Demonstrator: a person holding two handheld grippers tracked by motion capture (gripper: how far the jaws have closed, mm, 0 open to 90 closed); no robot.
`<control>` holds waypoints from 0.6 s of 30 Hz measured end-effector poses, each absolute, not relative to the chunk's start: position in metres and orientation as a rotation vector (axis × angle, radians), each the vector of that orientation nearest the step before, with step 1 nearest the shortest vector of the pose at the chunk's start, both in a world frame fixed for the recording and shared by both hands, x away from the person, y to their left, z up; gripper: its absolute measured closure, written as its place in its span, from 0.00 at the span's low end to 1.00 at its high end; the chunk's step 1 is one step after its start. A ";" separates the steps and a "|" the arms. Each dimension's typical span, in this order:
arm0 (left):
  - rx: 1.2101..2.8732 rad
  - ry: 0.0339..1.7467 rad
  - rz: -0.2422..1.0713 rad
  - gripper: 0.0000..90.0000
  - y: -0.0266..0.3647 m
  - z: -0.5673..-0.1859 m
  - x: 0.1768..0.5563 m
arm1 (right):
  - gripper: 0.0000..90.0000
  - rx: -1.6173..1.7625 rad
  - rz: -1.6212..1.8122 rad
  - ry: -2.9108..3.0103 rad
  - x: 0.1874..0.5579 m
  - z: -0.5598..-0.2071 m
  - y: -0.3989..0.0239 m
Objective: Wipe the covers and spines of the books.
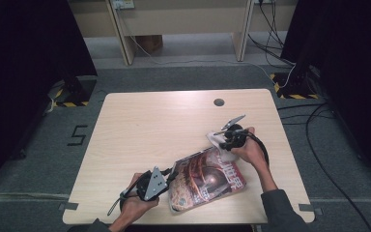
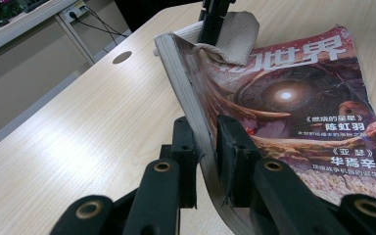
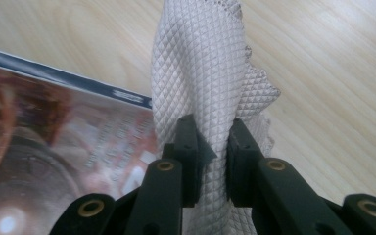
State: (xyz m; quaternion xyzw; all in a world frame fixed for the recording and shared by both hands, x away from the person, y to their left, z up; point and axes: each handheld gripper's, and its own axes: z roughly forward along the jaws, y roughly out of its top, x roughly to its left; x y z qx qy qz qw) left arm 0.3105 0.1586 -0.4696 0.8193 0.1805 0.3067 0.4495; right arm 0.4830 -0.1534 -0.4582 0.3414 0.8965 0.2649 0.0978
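The left tongs (image 2: 206,161) were clamped on the near edge of the magazine (image 2: 293,112), one jaw under the pages and one on the cover, holding that edge lifted off the table (image 2: 78,137) while the rest of the magazine lay on the wood. The right tongs (image 3: 209,161) were clamped on a wad of white quilted cloth (image 3: 200,73), and in the high view they (image 1: 228,140) sat at the magazine's far corner, with the cloth (image 1: 217,140) touching the cover there and partly hanging over the bare table beyond it.

The work in hand looked like wiping the magazine's cover: one side steadied it, the other brought the cloth onto it. That step seemed barely begun, since the cloth lay only at the far corner. The next move probably called for dragging the cloth across the cover toward the left tongs, pressed flat enough to sweep it, while the left grip stayed firm so the magazine did not slide.
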 end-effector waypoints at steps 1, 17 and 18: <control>2.027 0.444 0.759 0.87 0.159 -0.469 0.310 | 0.88 1.035 0.775 2.650 0.485 -0.461 -0.156; 2.017 0.451 0.755 0.87 0.161 -0.469 0.310 | 0.88 1.148 0.798 2.582 0.487 -0.461 -0.185; 2.017 0.451 0.755 0.87 0.161 -0.469 0.310 | 0.88 1.148 0.798 2.582 0.487 -0.461 -0.185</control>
